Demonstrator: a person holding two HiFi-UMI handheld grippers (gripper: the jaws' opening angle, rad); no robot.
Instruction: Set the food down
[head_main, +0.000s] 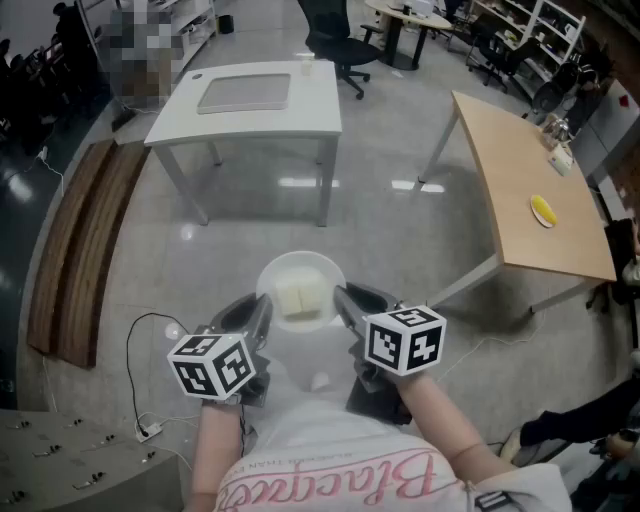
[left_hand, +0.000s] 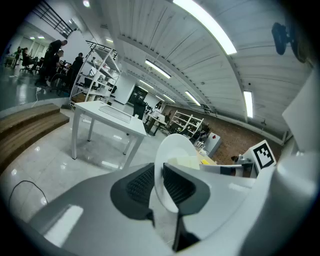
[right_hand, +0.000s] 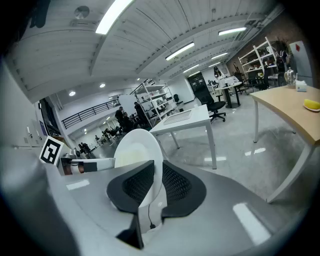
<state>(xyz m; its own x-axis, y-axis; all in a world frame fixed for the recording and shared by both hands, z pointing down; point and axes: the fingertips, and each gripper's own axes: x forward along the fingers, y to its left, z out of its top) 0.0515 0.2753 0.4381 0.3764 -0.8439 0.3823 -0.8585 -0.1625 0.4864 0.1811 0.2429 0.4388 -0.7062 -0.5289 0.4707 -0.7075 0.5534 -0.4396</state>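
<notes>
I carry a white plate (head_main: 290, 272) with a pale yellow block of food (head_main: 302, 298) on it, held above the floor in front of me. My left gripper (head_main: 262, 312) is shut on the plate's left rim, and my right gripper (head_main: 342, 303) is shut on its right rim. In the left gripper view the plate (left_hand: 172, 157) stands edge-on between the black pads (left_hand: 140, 186), with the food (left_hand: 187, 162) behind it. In the right gripper view the plate (right_hand: 137, 150) sits between the pads (right_hand: 175, 182) the same way.
A white table (head_main: 250, 102) with a grey tray (head_main: 244, 93) stands ahead. A wooden table (head_main: 530, 195) with a yellow object (head_main: 543, 210) is at the right. A wooden step (head_main: 85, 245) lies at the left; a cable and power strip (head_main: 150, 432) lie on the floor.
</notes>
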